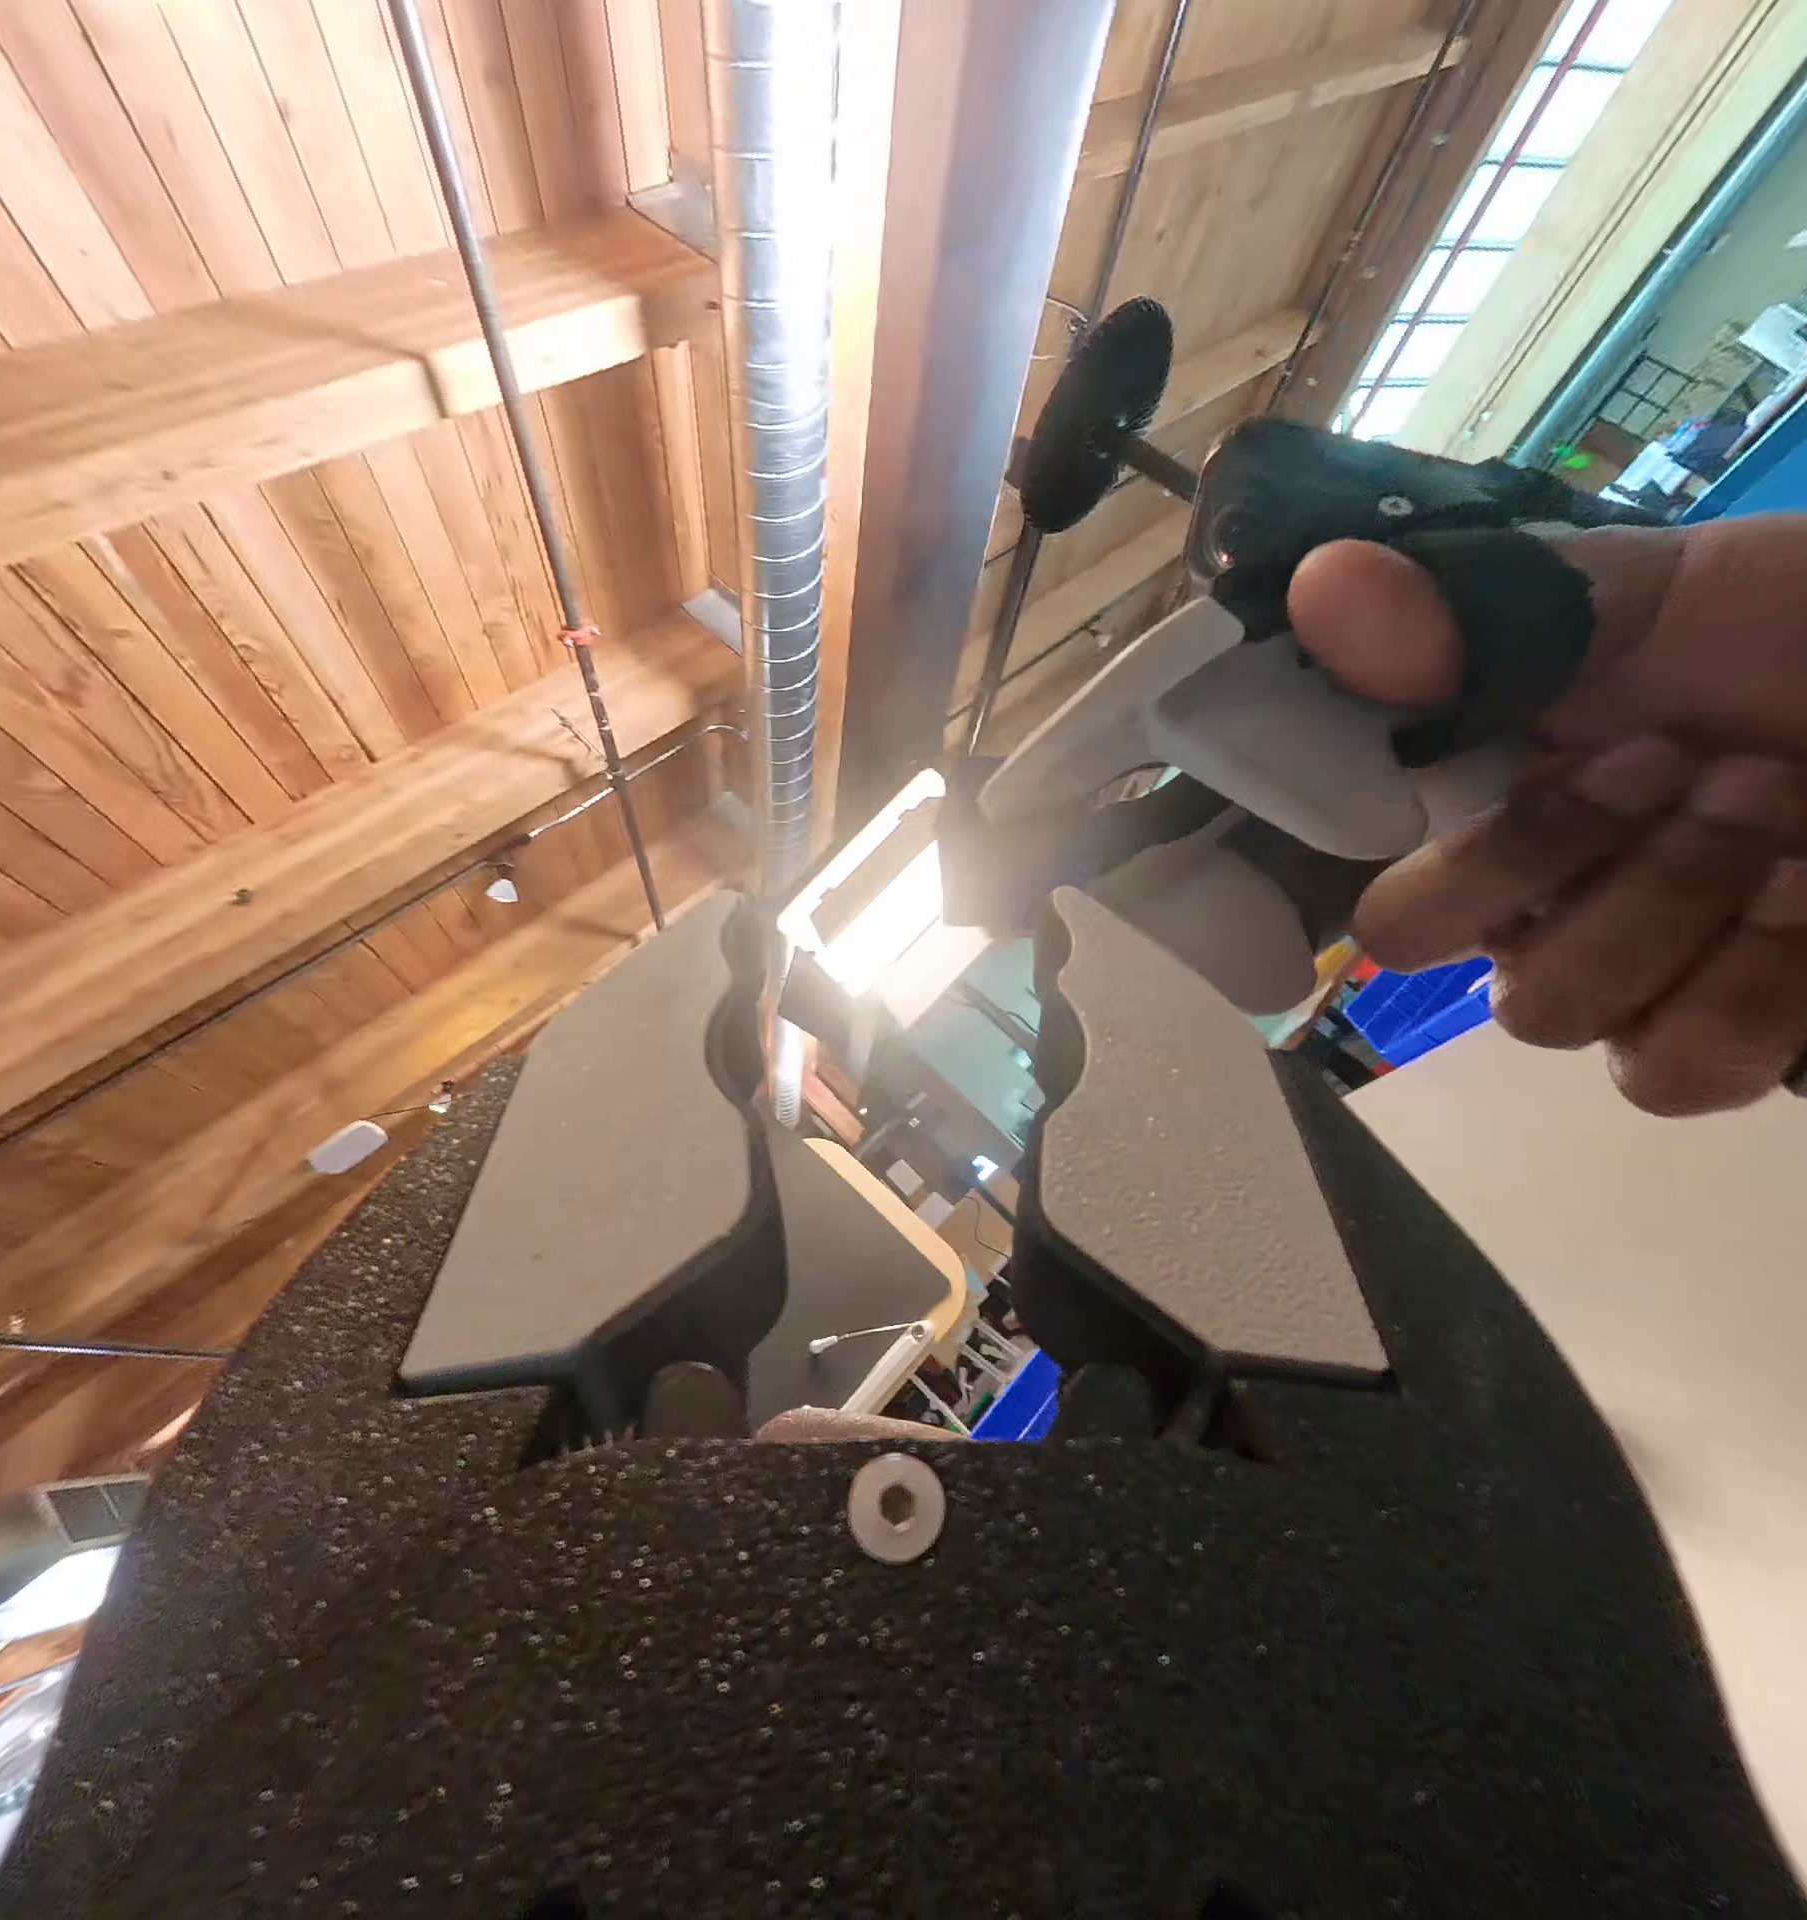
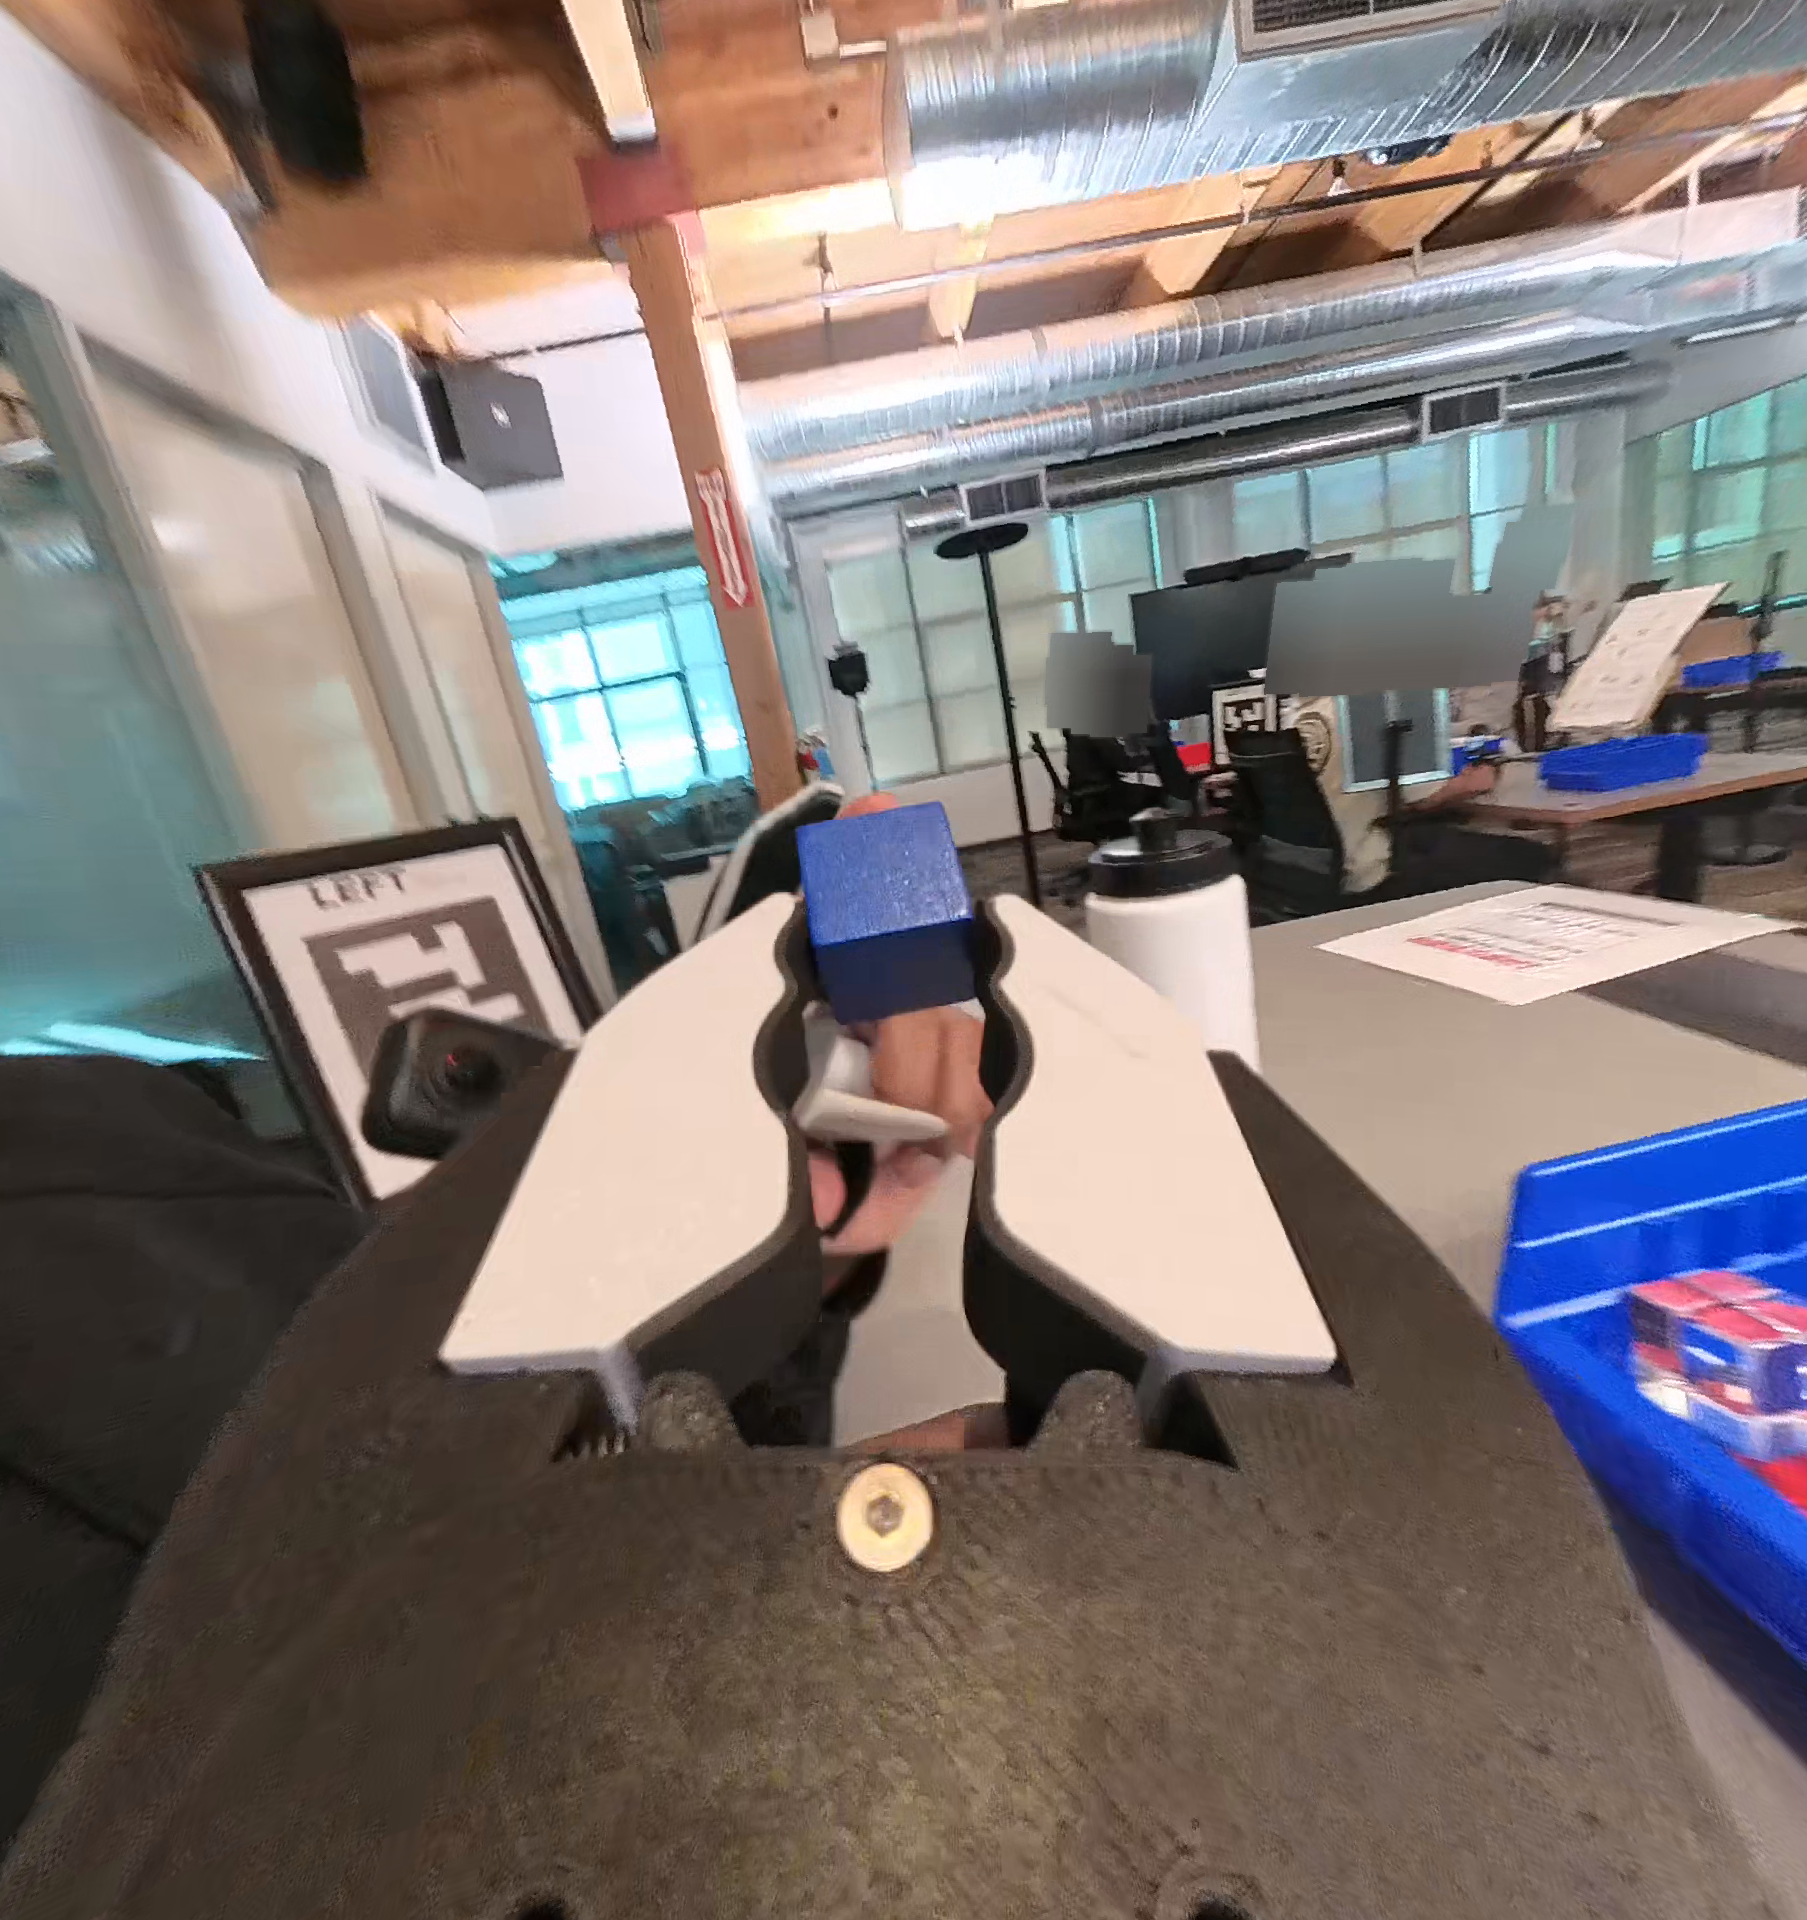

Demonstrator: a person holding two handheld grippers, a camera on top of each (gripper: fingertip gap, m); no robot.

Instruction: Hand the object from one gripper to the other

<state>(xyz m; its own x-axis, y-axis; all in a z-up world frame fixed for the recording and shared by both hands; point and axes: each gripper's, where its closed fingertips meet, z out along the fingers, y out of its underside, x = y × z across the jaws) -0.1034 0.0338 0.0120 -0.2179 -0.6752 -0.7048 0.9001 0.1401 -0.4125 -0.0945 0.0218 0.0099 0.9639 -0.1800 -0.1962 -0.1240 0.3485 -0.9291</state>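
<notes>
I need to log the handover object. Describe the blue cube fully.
The blue cube is a small, solid-looking block, evenly deep blue with a faintly grainy matte surface and crisp edges; its material cannot be told for certain. It sits pinched between the tips of the right tool, the pale fingers pressing its left and right faces. It is held in the air, slightly rotated, the top and a front face showing. Nothing else visibly touches it. The left wrist view does not show it.

Each claw, left claw (image 1: 894,997) and right claw (image 2: 891,971), has a rough black speckled body, one pale round screw (image 2: 884,1516) at its middle, and two flat wavy-edged grey fingers (image 2: 660,1143) with black undersides.
</notes>
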